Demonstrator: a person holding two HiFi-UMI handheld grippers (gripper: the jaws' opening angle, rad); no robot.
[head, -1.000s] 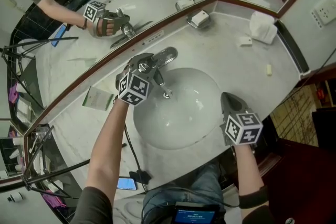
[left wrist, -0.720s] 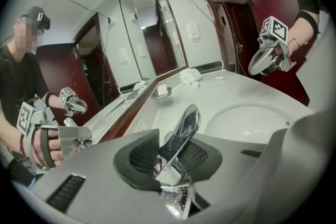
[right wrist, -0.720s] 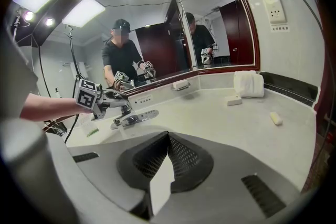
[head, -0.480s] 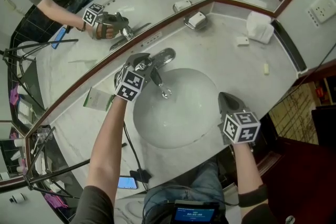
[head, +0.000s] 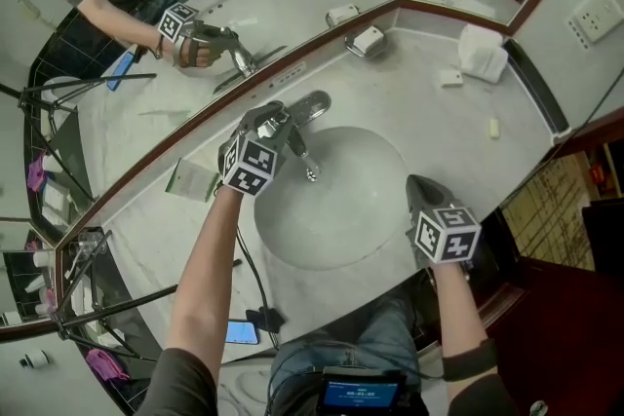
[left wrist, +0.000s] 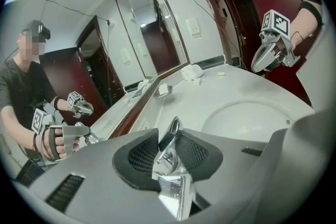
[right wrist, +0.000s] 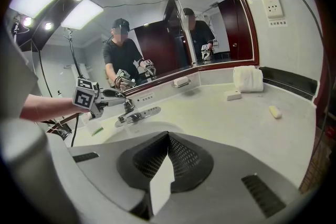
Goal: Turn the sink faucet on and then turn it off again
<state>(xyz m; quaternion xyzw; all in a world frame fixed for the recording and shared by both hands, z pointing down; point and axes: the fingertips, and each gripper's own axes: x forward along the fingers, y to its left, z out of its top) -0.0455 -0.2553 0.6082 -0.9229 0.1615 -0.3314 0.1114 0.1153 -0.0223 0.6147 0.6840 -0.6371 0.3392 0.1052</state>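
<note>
In the head view, my left gripper (head: 280, 124) is at the shiny chrome sink faucet (head: 304, 157), which stands on the back edge of the white oval basin (head: 331, 214), just in front of the long wall mirror (head: 146, 63). My right gripper (head: 417, 182) hangs over the front right rim of the basin, well apart from the faucet. On the pale stone counter (head: 429, 112) a folded white towel (head: 485, 49) lies in the far right corner

In the left gripper view, the left gripper (left wrist: 169, 139) has the chrome lever handle (left wrist: 168, 155) of the faucet between its two dark ribbed pads (left wrist: 140, 153), and both pads touch the metal. The jaws have just been opening a little, but they are only narrowly apart, as wide as the handle. The right gripper (left wrist: 261, 62) shows at the upper right, above the far side of the basin (left wrist: 247, 118)

In the right gripper view, the right gripper (right wrist: 168, 139) has its pads together and nothing is held in them. Beyond it, at the left, the left gripper (right wrist: 118, 96) is on the faucet (right wrist: 134, 114), and the towel (right wrist: 247, 78) lies far right by the mirror (right wrist: 157, 23). I cannot tell if water is running
</note>
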